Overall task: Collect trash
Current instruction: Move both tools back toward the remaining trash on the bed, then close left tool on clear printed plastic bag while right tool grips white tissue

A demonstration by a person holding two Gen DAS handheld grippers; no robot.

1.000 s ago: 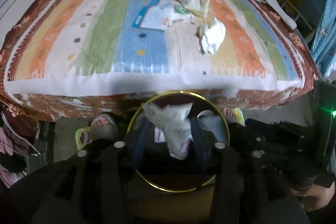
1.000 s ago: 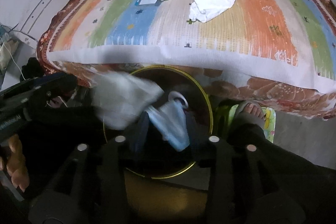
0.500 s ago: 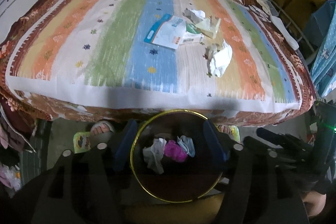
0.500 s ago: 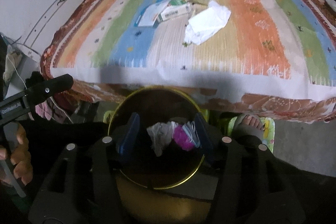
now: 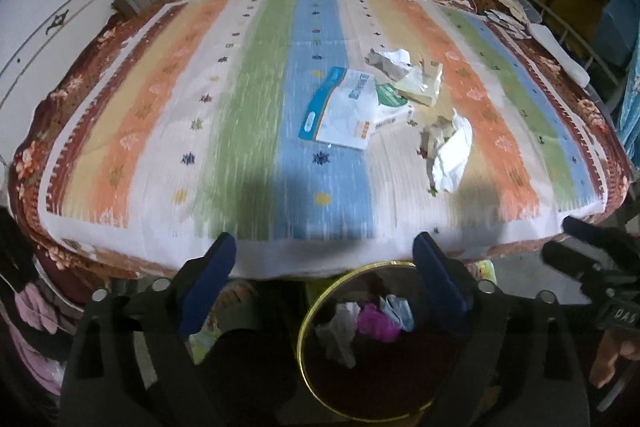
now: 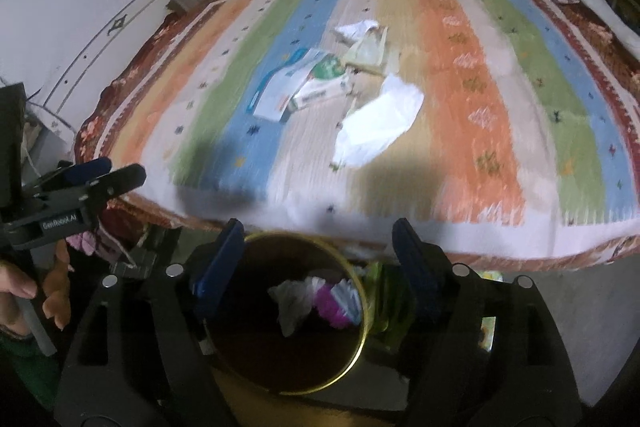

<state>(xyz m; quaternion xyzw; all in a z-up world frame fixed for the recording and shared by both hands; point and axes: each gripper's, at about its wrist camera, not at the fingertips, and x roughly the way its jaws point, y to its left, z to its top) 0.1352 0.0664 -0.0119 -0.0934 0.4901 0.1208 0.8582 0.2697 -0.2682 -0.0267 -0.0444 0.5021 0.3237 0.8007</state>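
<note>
Left wrist view: my left tongs (image 5: pixel 324 281) have just been opening and stand wide, empty, above the gold-rimmed round bin (image 5: pixel 304 323) holding crumpled white, pink and blue trash (image 5: pixel 370 319). More paper litter (image 5: pixel 450 157) lies mid-bed on the striped cover (image 5: pixel 248 131).

Right wrist view: my right tongs (image 6: pixel 318 261) have likewise been opening, empty, over the bin (image 6: pixel 362 323) below the bed's near edge.

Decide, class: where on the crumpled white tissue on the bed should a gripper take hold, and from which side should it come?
Grip the tissue at its raised, bunched near end, coming from above and from the near edge of the bed. It lies loose, apart from the other litter, and its crumpled folds stand up enough for open jaws to straddle them.
</note>
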